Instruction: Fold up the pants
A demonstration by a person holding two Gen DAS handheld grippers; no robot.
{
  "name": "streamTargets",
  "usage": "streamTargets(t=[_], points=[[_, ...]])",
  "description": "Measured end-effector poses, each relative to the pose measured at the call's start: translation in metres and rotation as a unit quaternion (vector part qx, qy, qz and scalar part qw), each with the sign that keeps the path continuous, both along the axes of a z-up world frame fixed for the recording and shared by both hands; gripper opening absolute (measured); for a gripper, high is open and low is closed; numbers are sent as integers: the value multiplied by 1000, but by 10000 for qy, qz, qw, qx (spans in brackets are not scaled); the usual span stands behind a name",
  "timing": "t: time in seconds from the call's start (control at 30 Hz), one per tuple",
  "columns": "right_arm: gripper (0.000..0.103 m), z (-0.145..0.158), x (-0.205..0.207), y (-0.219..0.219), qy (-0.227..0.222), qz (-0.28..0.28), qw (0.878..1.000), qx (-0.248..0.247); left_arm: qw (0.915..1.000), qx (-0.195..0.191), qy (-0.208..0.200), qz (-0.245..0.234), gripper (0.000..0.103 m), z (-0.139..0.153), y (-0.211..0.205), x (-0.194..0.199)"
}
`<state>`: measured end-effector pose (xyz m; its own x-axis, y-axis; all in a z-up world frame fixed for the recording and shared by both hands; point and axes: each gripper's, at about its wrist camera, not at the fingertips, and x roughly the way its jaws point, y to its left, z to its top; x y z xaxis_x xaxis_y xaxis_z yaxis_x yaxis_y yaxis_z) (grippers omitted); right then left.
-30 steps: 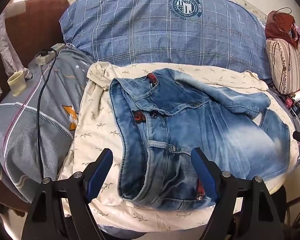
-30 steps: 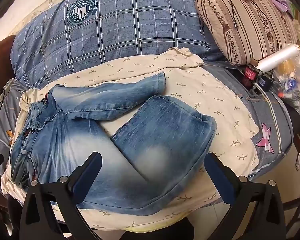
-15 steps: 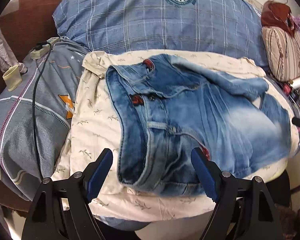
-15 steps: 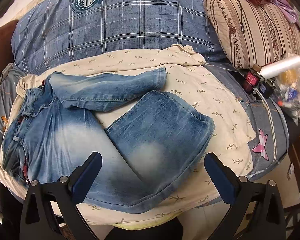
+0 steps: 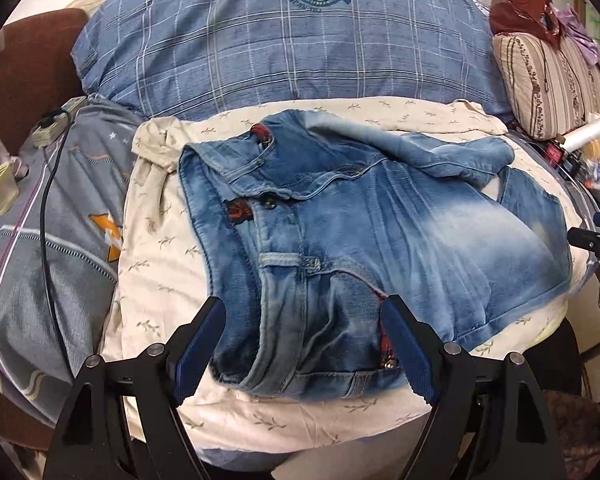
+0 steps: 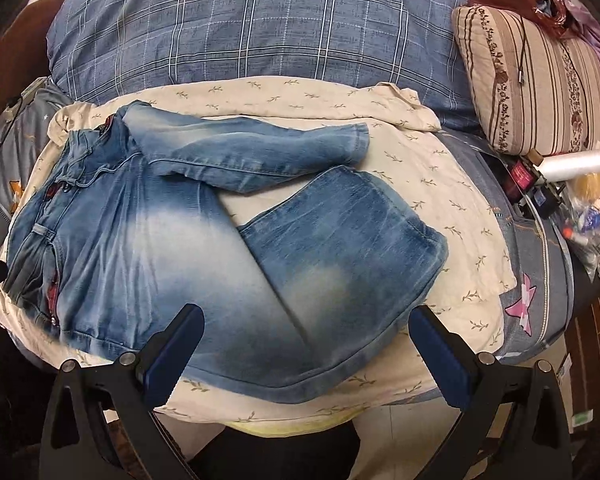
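Left gripper (image 5: pixel 302 344) hovers at the near edge of the bed, fingers (image 5: pixel 202 344) spread wide, gripping nothing; the waistband end of the jeans (image 5: pixel 340 240) sits between and just past them, no contact that I can see

Right gripper (image 6: pixel 300 354) same story: fingers (image 6: pixel 440 354) wide apart, empty, hanging over the near hem side of the leg end (image 6: pixel 340 248)

Jeans lie on the cream sheet (image 5: pixel 160 240) on the bed, waistband toward the left, legs toward the right. Waistband (image 5: pixel 236 264) is bunched and gaping, fly button showing, not flattened

Progress, as I judge it: early. The 2 legs are not stacked. The near leg lies broad and mostly flat; the far leg (image 6: pixel 260 148) is twisted across at an angle, its cuff well apart from the near cuff, with sheet showing in the gap between them. No clean lengthwise fold, no crosswise fold

Left to do: lay 1 leg over the other, smooth the waistband, then fold cuffs toward the waist, likely 1 or 2 times

Behind the jeans: blue plaid pillow (image 5: pixel 300 48); striped cushion (image 6: pixel 540 80) at far right; power strip and cable (image 5: pixel 52 128) at far left, well clear
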<state>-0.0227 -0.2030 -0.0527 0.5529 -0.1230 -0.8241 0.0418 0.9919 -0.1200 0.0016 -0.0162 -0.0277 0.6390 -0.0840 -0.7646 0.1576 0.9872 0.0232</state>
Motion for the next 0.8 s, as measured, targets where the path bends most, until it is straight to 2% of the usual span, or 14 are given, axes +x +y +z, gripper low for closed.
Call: streamTargets(t=[0.13,0.27,0.43,0.63,0.73,0.8], points=[[102,7,1,5,88,-1,9999,49,9999,-95,27,-49,80,5,7,9],[102,19,-9,10,16,2,9999,-110,9998,-144,-93,-73,80,12,12,26],[102,26,-15,5,2,-146,9998,-139,9995,-304,-70,-72,80,8,14,24],[102,29,-16,-2,-151,-200,9996,101,9997,-216,-73,89,80,5,18,15],[102,29,-15,-5,-309,-180,9989,317,9993,-192,-135,295,81,5,23,12],[102,26,-11,-8,-349,-222,9982,445,9987,-226,-37,454,81,4,26,14]])
